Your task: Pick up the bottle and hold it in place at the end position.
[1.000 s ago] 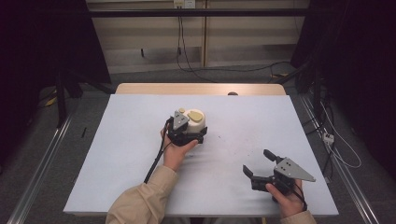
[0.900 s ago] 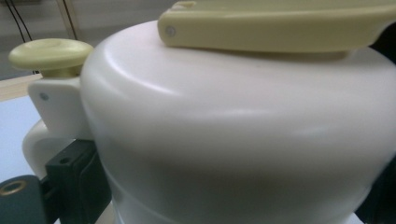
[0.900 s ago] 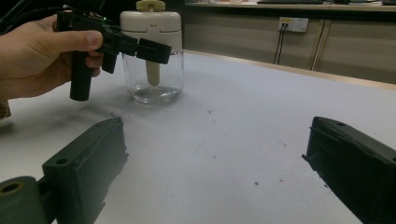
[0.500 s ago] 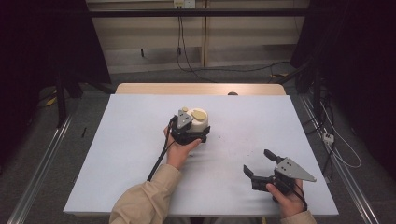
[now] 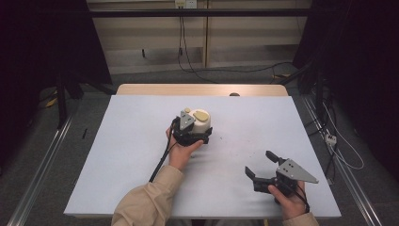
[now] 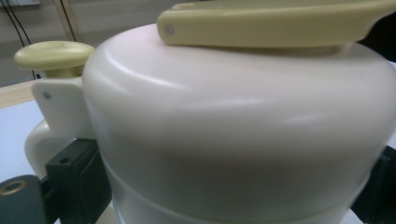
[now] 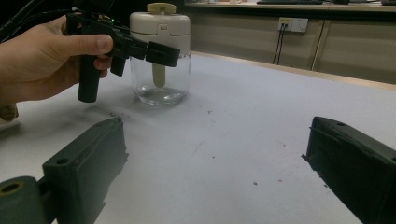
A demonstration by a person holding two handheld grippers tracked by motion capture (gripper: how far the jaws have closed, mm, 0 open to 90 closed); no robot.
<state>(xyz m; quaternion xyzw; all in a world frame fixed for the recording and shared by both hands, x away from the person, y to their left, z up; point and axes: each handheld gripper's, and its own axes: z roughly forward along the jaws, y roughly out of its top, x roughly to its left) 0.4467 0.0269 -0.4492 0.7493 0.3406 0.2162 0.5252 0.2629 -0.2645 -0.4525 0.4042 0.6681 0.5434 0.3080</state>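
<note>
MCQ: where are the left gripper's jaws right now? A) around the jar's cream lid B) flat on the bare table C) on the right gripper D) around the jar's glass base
A: in the left gripper view the black jaws sit on either side of the jar's cream lid, and the high view shows the left gripper at the lid, above the clear glass.

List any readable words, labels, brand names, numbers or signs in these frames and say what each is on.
None can be read. The clear glass jar with the cream plastic lid, the left gripper, the right gripper and the white table bear no lettering. The wall socket is too small to tell.
</note>
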